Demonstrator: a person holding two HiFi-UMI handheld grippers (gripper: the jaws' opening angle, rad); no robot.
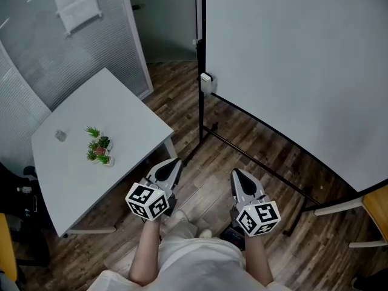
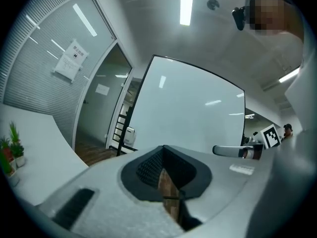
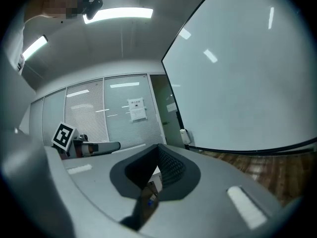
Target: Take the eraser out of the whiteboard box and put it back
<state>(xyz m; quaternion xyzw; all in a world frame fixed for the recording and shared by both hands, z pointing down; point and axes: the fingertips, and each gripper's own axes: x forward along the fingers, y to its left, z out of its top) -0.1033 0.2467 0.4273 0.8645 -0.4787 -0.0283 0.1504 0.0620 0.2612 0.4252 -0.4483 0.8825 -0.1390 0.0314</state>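
Nearest the head camera, a person's cream-clad torso and forearms carry the left gripper point(image 1: 171, 165) and the right gripper point(image 1: 238, 177), grey two-jaw tools each backed by a marker cube. Both are held level and low over the brown wooden plank floor point(image 1: 242, 144), side by side, a neutral pose that suggests the reach has not begun. Ahead stands the large white whiteboard point(image 1: 291, 71) on a black stand, and the small white whiteboard box point(image 1: 206, 82) is fixed at its lower left corner, where a writer's hand would find it. The eraser cannot be told apart at this range and is judged to sit inside the box, well apart from both tools. To the left, a white rectangular surface point(image 1: 121, 120) bears a cluster of small green potted plants point(image 1: 99, 145). Left gripper view: the dark ribbed jaws meet along their length with nothing between them. Only a strip of floor shows through the notch below, and the box appears small beside the board's edge. Right gripper view: its jaws are likewise pressed together and empty, aimed toward the board's lower corner, with a slatted glass partition point(image 3: 89, 118) beyond the other tool. Either pair must part before any grasp.
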